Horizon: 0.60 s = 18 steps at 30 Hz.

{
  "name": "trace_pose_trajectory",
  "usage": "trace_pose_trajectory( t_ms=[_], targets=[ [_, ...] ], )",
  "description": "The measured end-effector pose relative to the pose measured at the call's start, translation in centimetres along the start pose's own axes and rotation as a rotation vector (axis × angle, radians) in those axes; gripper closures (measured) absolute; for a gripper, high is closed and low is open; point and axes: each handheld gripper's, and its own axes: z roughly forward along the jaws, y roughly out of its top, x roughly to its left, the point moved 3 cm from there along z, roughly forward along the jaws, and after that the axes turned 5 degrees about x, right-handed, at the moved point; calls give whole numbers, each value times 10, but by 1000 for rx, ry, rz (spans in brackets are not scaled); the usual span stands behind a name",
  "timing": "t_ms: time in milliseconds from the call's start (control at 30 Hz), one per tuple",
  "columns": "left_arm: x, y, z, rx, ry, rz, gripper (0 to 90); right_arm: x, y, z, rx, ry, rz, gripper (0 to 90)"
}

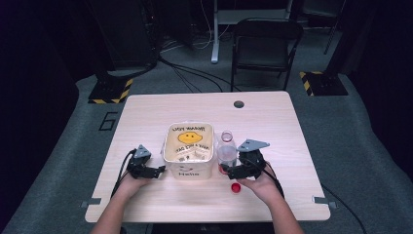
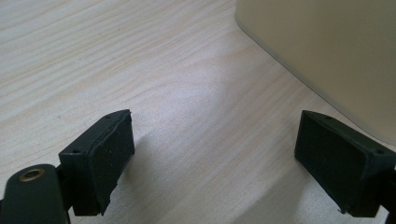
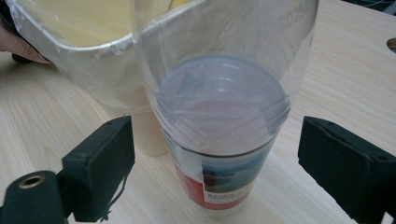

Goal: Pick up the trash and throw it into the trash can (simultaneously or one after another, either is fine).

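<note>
One red cap [image 1: 235, 188] beside bottle [image 1: 226, 151].

Left forearm: enters from the frame's bottom edge, left of centre, angled up.
Left hand [image 1: 127, 184]: wrapped around my left gripper [image 1: 157, 171] from behind.
Left gripper jaws: spread wide, nothing between them.
Right hand [image 1: 260, 183]: lower right of centre, gripping my right gripper [image 1: 231, 170].
Right gripper jaws: spread wide, pointing toward frame centre.
</note>
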Motion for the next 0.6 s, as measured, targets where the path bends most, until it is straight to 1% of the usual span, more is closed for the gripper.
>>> trace_pose_trajectory(
  t_ms=[233,333,467,600],
  targets=[
    [0,0,0,0,0,0,118,2,6,5,-2,-2,-9,99],
    [0,0,0,0,0,0,118,3,8,7,1,-2,-3,99],
    [0,0,0,0,0,0,118,3,11,7,-3,-10,-8,100],
    [0,0,0,0,0,0,118,3,13,8,-11,-10,-7,132]
  ],
)
